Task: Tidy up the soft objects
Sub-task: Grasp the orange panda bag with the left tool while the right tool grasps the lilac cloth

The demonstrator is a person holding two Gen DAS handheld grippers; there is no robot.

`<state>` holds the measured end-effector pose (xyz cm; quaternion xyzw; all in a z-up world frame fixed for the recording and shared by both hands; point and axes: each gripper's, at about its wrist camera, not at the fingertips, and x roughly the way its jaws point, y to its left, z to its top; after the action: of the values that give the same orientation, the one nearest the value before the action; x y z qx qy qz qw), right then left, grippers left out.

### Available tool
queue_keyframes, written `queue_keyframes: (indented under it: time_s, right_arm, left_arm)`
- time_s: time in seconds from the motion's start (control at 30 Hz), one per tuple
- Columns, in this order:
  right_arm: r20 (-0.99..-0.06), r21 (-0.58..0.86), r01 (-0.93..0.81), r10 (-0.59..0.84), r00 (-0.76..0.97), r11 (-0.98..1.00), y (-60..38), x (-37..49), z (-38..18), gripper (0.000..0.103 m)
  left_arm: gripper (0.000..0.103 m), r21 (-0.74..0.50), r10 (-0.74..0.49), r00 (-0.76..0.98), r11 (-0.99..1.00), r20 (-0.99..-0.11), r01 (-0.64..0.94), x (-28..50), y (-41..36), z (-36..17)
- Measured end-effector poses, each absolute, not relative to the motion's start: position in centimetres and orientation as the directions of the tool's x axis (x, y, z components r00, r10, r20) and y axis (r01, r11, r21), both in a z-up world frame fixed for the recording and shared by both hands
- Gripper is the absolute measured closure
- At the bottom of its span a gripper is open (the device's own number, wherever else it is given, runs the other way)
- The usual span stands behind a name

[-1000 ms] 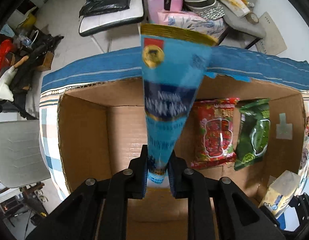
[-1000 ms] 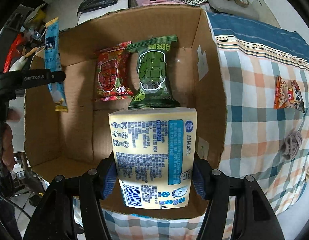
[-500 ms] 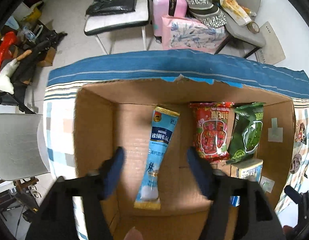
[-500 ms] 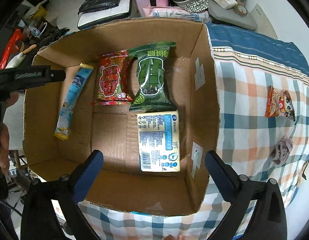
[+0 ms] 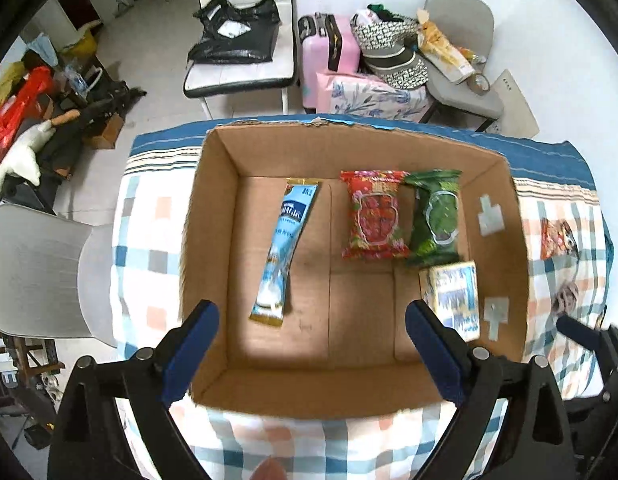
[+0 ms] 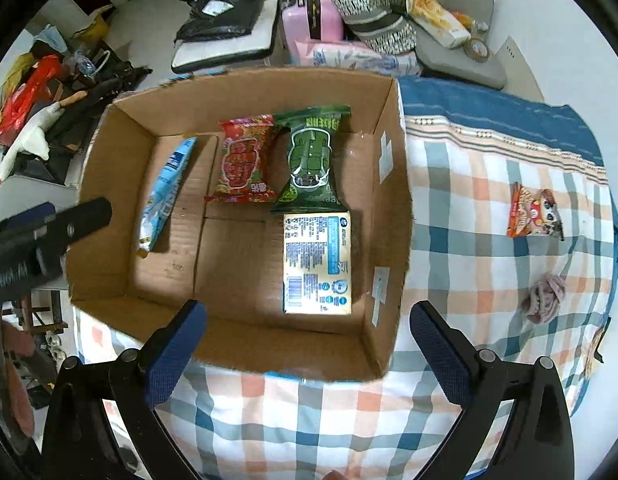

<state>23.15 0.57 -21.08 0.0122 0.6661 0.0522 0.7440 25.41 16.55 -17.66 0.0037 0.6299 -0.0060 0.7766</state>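
Observation:
An open cardboard box [image 5: 213,216] [image 6: 393,208] stands on a checked cloth. Inside lie a long blue sachet [image 5: 285,248] [image 6: 165,196], a red snack pack [image 5: 373,220] [image 6: 241,168], a green snack pack [image 5: 435,220] [image 6: 311,160] and a yellow tissue pack [image 5: 455,296] [image 6: 317,264]. My left gripper [image 5: 311,340] is open and empty above the box's near edge. My right gripper [image 6: 307,340] is open and empty above the near wall. The left gripper also shows in the right wrist view [image 6: 49,232].
On the cloth right of the box lie an orange snack pack [image 6: 533,212] [image 5: 557,236] and a crumpled grey-pink cloth [image 6: 545,292] [image 5: 565,296]. Beyond the table stand chairs, a pink suitcase [image 5: 329,52] and bags. A grey chair [image 5: 37,276] stands at the left.
Both grippers opened and let go: the blue sachet and the tissue pack now lie in the box. Both grippers have pulled back and up from the box.

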Motion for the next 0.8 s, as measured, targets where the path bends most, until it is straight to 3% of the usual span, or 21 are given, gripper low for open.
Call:
queue_keyframes:
  time_s: [0.5,0.8]
  right_arm:
    - [-0.954,0.196,-0.112,0.216,0.21,0.974,-1.5,17.9,-14.5,0.0]
    - [-0.945,0.222,0.096,0.19,0.266,0.97,-13.9,16.9,-14.1,0.0]
  left_arm:
    - [0.007,0.036,0.041,0.29,0.999,-0.956,-0.025,17.9,15.6,-12.1]
    - [0.007,0.132,0.051,0.379,0.972,-0.924,0.192,19.9,3.6,-10.4]
